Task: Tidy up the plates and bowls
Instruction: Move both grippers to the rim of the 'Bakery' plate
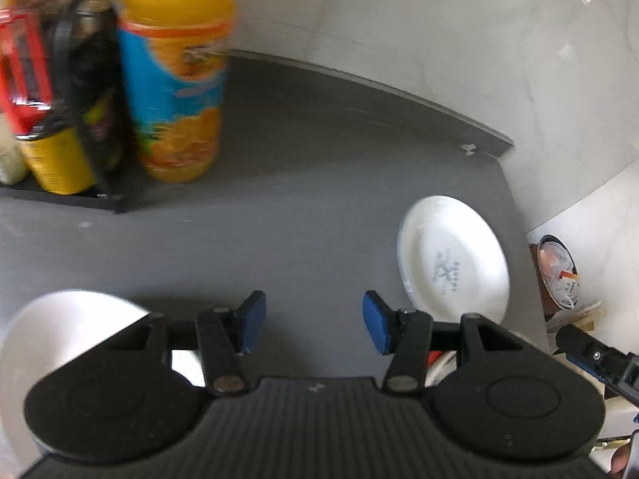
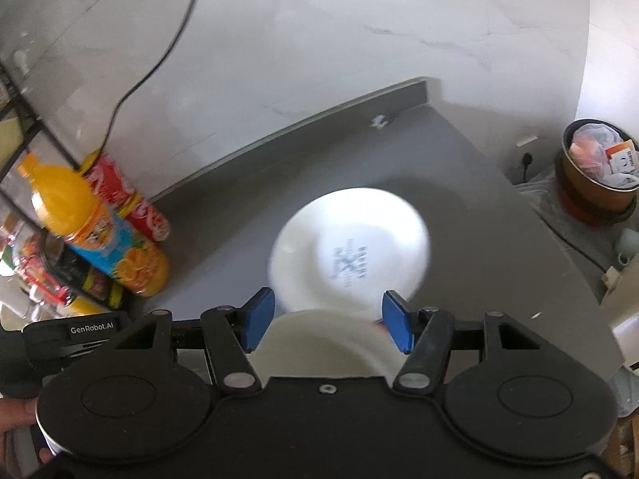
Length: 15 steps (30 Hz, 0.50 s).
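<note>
Closest to my left wrist camera, the left gripper (image 1: 314, 321) has its blue fingers (image 1: 251, 321) spread with only bare grey counter (image 1: 303, 183) between them, pinching nothing. Partly under its left housing I see a white dish (image 1: 64, 327), blurred, so I cannot tell whether it is a plate or a bowl. Off to the right of the fingers an upturned white plate (image 1: 453, 255) lies on the counter near its right edge, its printed base mark facing up. Farther back on the left stands an orange juice bottle (image 1: 175, 80), just beside a black rack (image 1: 80, 119) that holds a yellow can (image 1: 56, 163) and a red box (image 1: 24, 68). From my right wrist camera, the right gripper (image 2: 328, 325) likewise has its fingers (image 2: 259, 319) spread and gripping nothing; a pale rounded dish (image 2: 323, 343) sits low between them, apart from the pads as far as I can tell, and blurred too much to name. Beyond it the same upturned plate (image 2: 349, 247) rests on the counter (image 2: 499, 239). At the left stand the juice bottle (image 2: 100, 231) and a red can (image 2: 131, 199) behind it. Past the counter's right edge a brown bin (image 2: 591, 187) holds rubbish.
</note>
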{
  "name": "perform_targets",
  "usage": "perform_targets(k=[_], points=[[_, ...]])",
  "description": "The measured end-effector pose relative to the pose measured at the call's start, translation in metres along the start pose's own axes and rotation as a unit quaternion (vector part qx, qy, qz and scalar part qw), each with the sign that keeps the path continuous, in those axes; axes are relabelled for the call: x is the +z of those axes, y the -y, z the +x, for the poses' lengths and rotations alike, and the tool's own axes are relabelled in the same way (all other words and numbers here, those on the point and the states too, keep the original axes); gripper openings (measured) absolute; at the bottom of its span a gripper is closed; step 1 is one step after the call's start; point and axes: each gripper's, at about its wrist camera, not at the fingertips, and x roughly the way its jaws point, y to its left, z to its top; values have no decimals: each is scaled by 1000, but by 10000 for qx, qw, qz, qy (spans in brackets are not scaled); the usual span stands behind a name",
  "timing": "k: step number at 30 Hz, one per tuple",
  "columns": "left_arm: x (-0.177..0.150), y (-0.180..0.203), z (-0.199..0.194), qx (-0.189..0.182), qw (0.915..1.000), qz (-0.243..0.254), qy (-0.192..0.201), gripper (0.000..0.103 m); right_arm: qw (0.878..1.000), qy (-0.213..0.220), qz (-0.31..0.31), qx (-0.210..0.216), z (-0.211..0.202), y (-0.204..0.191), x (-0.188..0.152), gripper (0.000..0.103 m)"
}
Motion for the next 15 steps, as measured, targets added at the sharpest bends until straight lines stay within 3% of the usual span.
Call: perform_targets(k=[7,15], points=[[9,32,38,-44,9999,-87,-25,51,9996,-240,147,46,29,42,19,55],[15,43,82,-221,9992,-200,-276,48,9973,-683,180,190,75,68,25,48]])
